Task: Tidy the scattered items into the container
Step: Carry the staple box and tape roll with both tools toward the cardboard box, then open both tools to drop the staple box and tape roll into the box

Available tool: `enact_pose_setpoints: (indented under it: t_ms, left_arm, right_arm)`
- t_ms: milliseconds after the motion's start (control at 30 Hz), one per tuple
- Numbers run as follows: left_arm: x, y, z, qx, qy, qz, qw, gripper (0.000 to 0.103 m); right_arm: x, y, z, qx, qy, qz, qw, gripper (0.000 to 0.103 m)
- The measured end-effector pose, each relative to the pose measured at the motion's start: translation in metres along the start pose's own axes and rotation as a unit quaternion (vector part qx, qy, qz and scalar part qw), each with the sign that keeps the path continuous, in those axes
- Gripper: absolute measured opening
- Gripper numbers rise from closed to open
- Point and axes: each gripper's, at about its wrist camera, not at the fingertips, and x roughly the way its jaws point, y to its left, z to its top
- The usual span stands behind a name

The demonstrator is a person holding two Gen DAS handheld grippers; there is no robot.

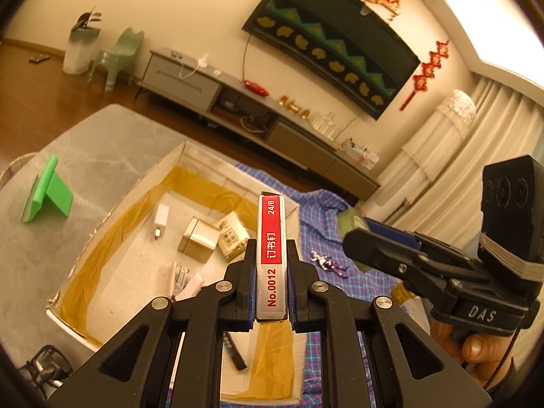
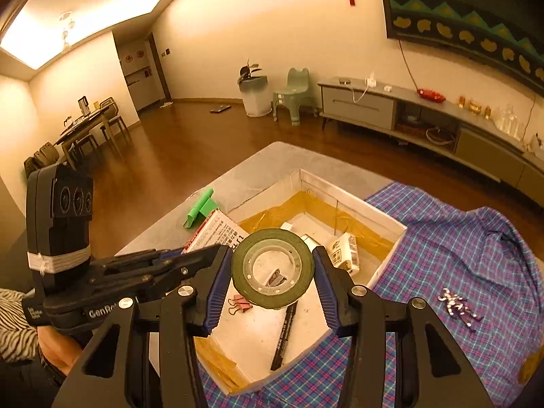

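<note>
While both loads hang over the box [image 2: 391, 224], left claw [image 1: 270, 265] grips staples [image 1: 271, 258], right claw [image 2: 272, 268] grips tape [image 2: 272, 268]; release both next.

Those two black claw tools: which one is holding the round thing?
The right gripper: it clamps the green tape roll over the white box. The left gripper holds a flat red staple box instead.
</note>
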Motion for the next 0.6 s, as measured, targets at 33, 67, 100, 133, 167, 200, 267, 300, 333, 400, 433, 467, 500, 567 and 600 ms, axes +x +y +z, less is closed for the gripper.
enact_pose_setpoints:
  t_ms: [33, 67, 100, 133, 167, 200, 267, 300, 333, 400, 433, 467, 500, 567, 600]
  left_arm:
    - [0.003, 0.002, 0.000, -0.002, 0.005, 0.001, 1.0000, 0.014]
    - [0.007, 0.003, -0.001, -0.005, 0.011, 0.003, 0.9999, 0.014]
    - [0.009, 0.003, -0.002, -0.007, 0.015, 0.003, 0.9999, 0.014]
    - [0.012, 0.004, -0.003, -0.009, 0.021, 0.004, 0.9997, 0.014]
    - [0.016, 0.004, -0.004, -0.010, 0.027, 0.005, 0.9996, 0.014]
    - [0.019, 0.004, -0.005, -0.011, 0.032, 0.006, 0.9994, 0.014]
    - [0.026, 0.003, -0.008, -0.014, 0.044, 0.006, 0.9989, 0.014]
    - [0.030, 0.002, -0.010, -0.016, 0.052, 0.007, 0.9985, 0.014]
    - [0.034, 0.002, -0.012, -0.017, 0.058, 0.007, 0.9981, 0.015]
    - [0.040, -0.001, -0.015, -0.016, 0.069, 0.008, 0.9975, 0.015]
    - [0.043, -0.003, -0.016, -0.014, 0.073, 0.009, 0.9972, 0.015]
    - [0.046, -0.005, -0.017, -0.013, 0.077, 0.010, 0.9969, 0.015]
    - [0.048, -0.007, -0.018, -0.011, 0.080, 0.011, 0.9967, 0.015]
    - [0.053, -0.010, -0.020, -0.008, 0.087, 0.014, 0.9961, 0.015]
    - [0.056, -0.011, -0.022, -0.007, 0.091, 0.017, 0.9957, 0.015]
  right_arm:
    - [0.006, -0.003, 0.002, 0.007, 0.006, 0.004, 1.000, 0.049]
    - [0.010, -0.006, 0.002, 0.013, 0.011, 0.008, 1.000, 0.049]
    - [0.016, -0.011, 0.003, 0.020, 0.017, 0.012, 1.000, 0.049]
    - [0.020, -0.015, 0.004, 0.027, 0.022, 0.015, 0.999, 0.049]
    - [0.025, -0.019, 0.005, 0.033, 0.027, 0.017, 0.999, 0.049]
    - [0.029, -0.022, 0.006, 0.038, 0.031, 0.018, 0.999, 0.049]
    - [0.037, -0.031, 0.008, 0.050, 0.040, 0.019, 0.998, 0.049]
    - [0.040, -0.035, 0.008, 0.054, 0.044, 0.018, 0.997, 0.049]
    - [0.044, -0.039, 0.009, 0.057, 0.048, 0.015, 0.997, 0.049]
    - [0.052, -0.046, 0.011, 0.059, 0.058, 0.008, 0.997, 0.049]
    - [0.056, -0.049, 0.012, 0.059, 0.061, 0.005, 0.996, 0.049]
    - [0.060, -0.052, 0.012, 0.059, 0.065, 0.003, 0.996, 0.049]
    - [0.063, -0.054, 0.013, 0.057, 0.069, 0.001, 0.996, 0.049]
    - [0.070, -0.057, 0.014, 0.051, 0.075, -0.004, 0.996, 0.049]
    - [0.074, -0.058, 0.015, 0.047, 0.080, -0.006, 0.996, 0.049]
